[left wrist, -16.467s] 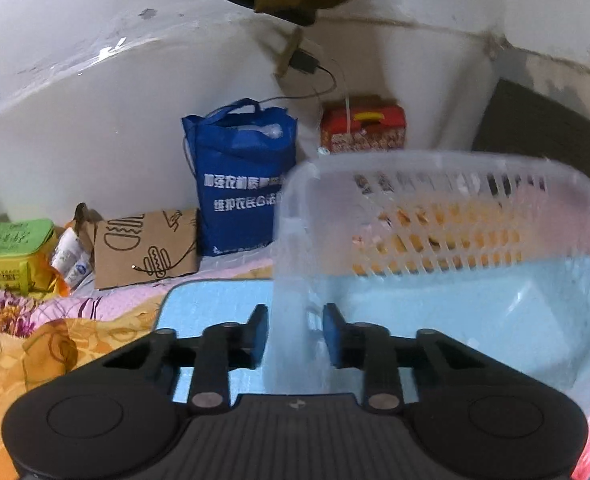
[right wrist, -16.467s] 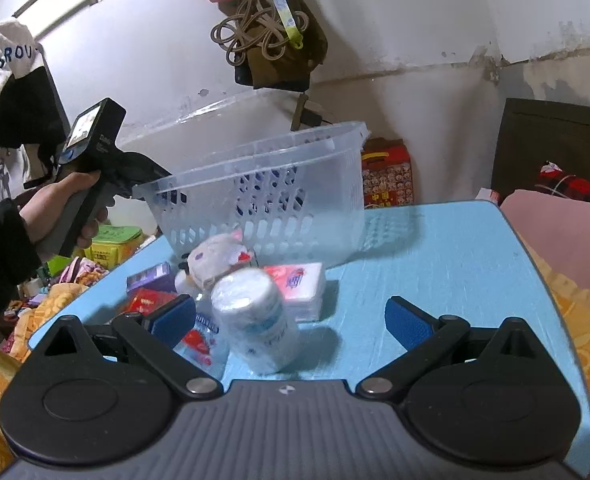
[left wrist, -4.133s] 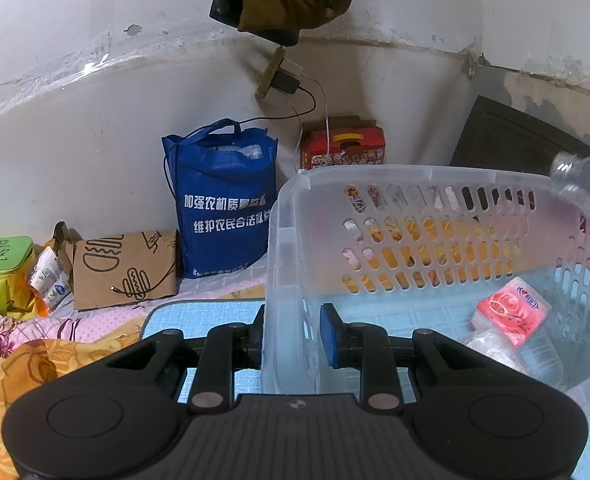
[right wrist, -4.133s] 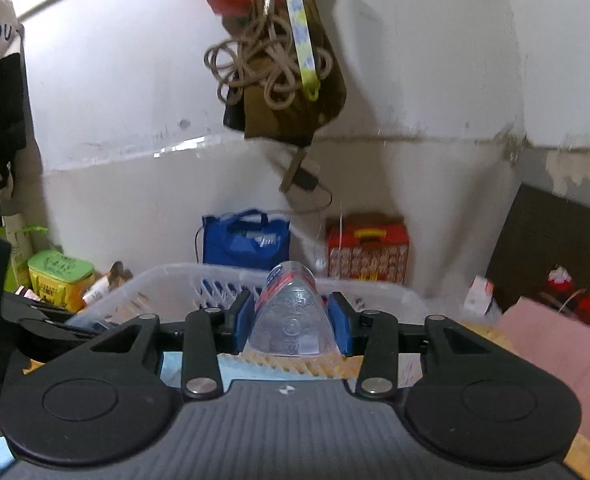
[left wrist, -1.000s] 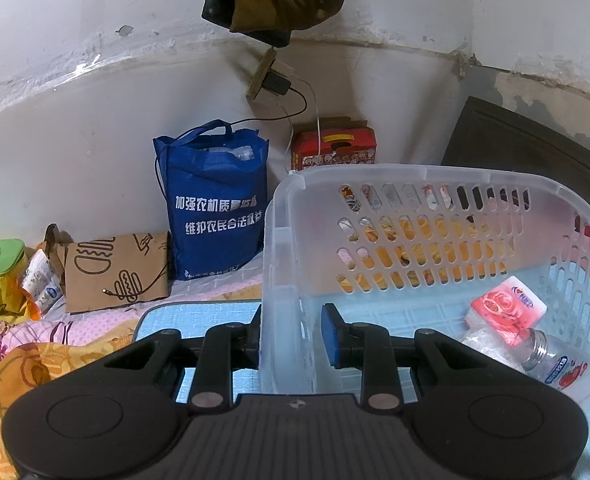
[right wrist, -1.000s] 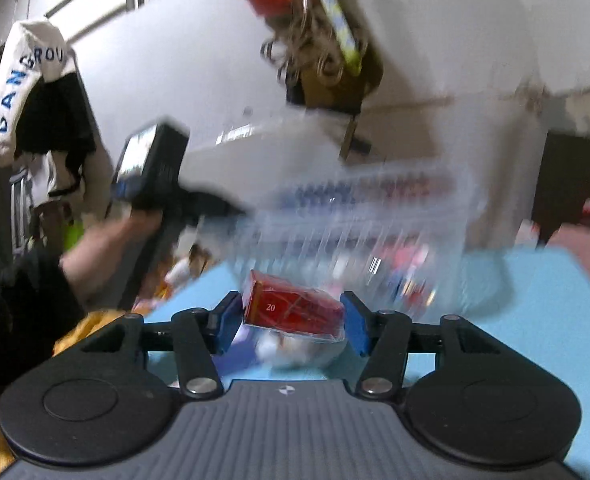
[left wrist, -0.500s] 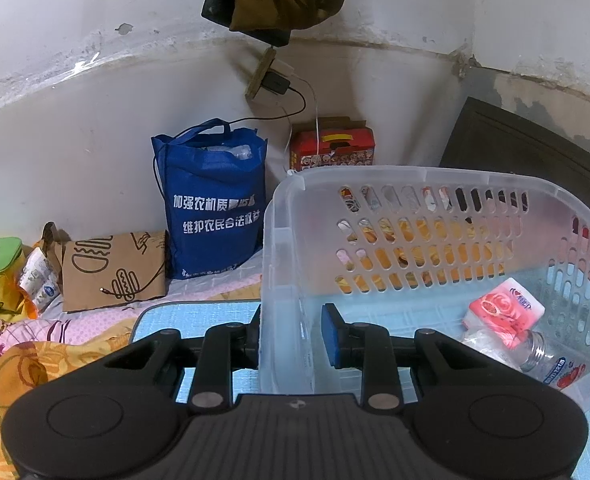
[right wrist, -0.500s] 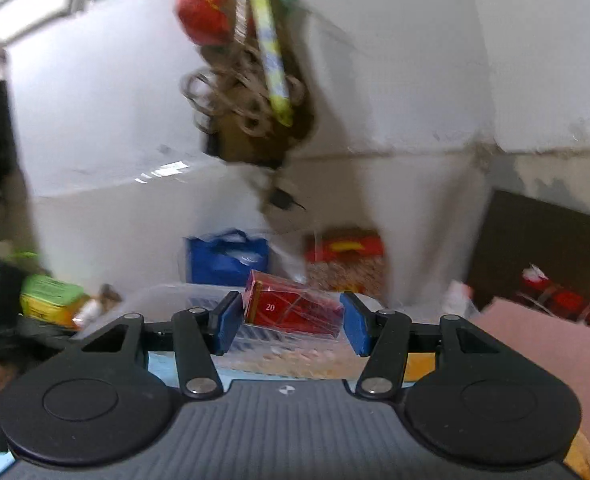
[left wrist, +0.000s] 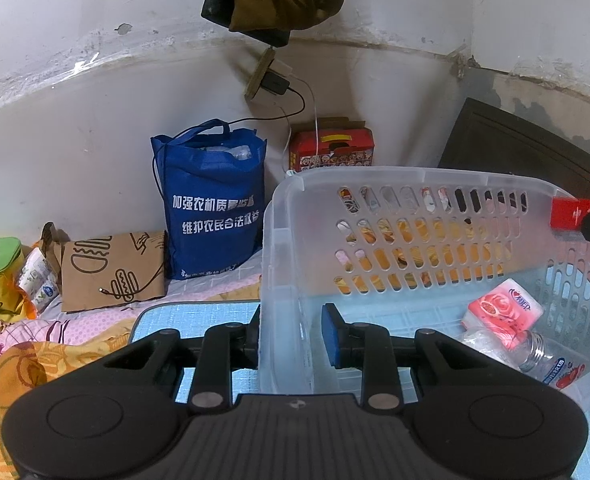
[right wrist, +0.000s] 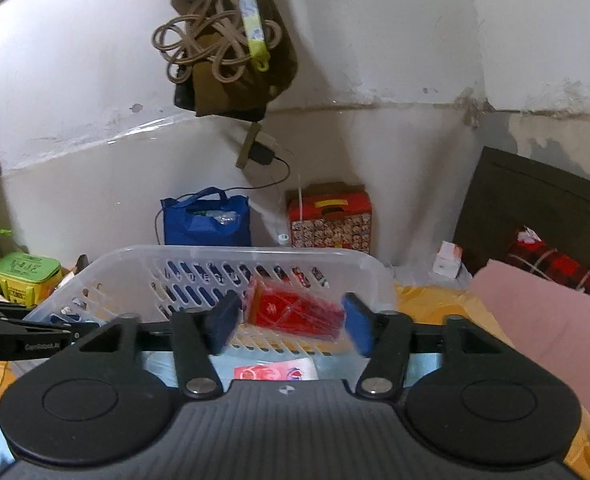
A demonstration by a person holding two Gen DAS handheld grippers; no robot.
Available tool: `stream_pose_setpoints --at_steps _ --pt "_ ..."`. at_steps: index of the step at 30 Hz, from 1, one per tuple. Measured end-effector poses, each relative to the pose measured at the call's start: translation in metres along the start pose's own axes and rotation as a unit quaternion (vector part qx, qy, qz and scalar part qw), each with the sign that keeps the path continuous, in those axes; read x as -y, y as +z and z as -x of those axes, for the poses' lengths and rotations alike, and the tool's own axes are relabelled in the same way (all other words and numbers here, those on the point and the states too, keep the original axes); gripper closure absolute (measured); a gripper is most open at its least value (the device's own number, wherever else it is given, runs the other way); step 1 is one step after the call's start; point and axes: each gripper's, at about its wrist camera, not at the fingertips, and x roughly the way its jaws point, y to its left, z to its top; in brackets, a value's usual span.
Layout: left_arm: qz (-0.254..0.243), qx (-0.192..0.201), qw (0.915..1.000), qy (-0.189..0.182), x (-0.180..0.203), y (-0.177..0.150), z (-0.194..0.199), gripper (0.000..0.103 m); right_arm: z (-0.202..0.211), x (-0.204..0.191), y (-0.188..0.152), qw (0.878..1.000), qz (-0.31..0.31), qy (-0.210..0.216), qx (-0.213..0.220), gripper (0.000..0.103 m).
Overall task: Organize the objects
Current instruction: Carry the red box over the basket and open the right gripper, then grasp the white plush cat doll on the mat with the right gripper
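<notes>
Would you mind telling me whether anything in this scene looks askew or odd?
Yes: the red box hangs tilted and blurred between the opening jaws of the right gripper, free of the pads, above the basket. The bottle inside lies on its side.

The left wrist camera sits low and close at the basket corner, looking in. The right wrist camera looks over its near rim. Both see the blue bag.
</notes>
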Motion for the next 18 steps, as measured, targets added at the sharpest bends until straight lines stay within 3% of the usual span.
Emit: stream_pose_setpoints --at_steps 1,4,15,18 --pt "0.0 0.0 1.0 0.0 0.0 0.0 0.0 0.07 0.002 -0.001 0.001 1.0 0.004 -0.002 0.009 0.0" --pt "-0.001 0.0 1.0 0.0 0.0 0.0 0.0 0.07 0.008 -0.002 0.001 0.999 0.014 -0.015 0.028 0.0" --pt "0.001 0.0 1.0 0.001 0.001 0.0 0.0 0.07 0.032 0.0 -0.01 0.998 -0.003 0.0 0.056 0.0" --pt "0.002 -0.001 1.0 0.002 0.0 0.001 0.0 0.07 0.049 0.003 -0.011 0.996 -0.021 0.015 0.085 0.0"
